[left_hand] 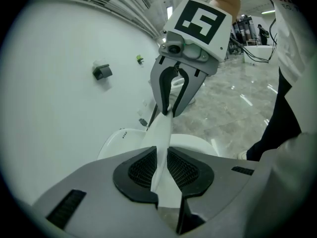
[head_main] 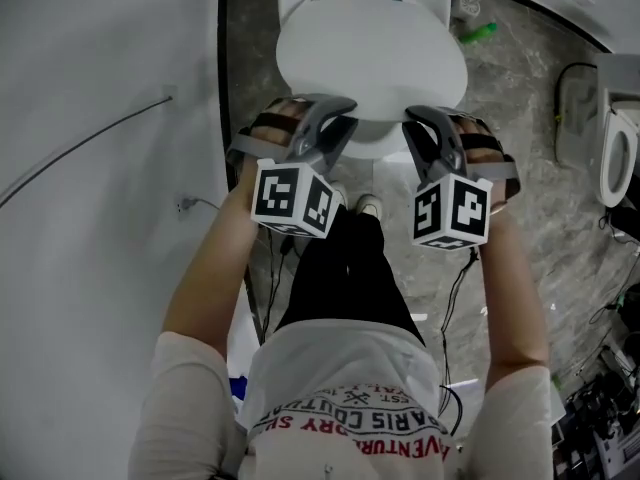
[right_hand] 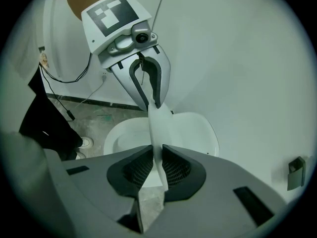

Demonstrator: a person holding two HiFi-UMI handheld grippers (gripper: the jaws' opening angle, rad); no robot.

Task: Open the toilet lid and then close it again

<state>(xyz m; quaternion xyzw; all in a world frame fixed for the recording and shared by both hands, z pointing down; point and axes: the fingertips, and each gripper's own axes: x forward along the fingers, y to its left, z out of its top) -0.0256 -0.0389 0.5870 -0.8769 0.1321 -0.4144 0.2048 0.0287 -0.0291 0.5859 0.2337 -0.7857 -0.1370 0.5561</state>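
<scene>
Toilet lid point(head_main: 370, 53) lay low over the toilet bowl point(right_hand: 124, 138), with its front edge a little clear of the bowl. In the right gripper view the bowl's opening showed beneath that edge.

Left gripper point(head_main: 343, 118) sat on the lid's front edge, left of the lid's middle. Right gripper point(head_main: 413, 118) sat on the same edge, right of the middle. Both pointed down at the lid from the person's side.

Left gripper view: the lid edge ran straight through between the jaws, with the dark pads point(left_hand: 141, 170) against both of its faces, so the jaws were clenched on the lid. The same edge carried on into the other gripper's jaws further along.

Right gripper view: the jaws were likewise grasping the lid edge, with a pad on each face.

The person's shoes point(head_main: 357, 204) stood on the floor just in front of the bowl, below the two grippers
</scene>
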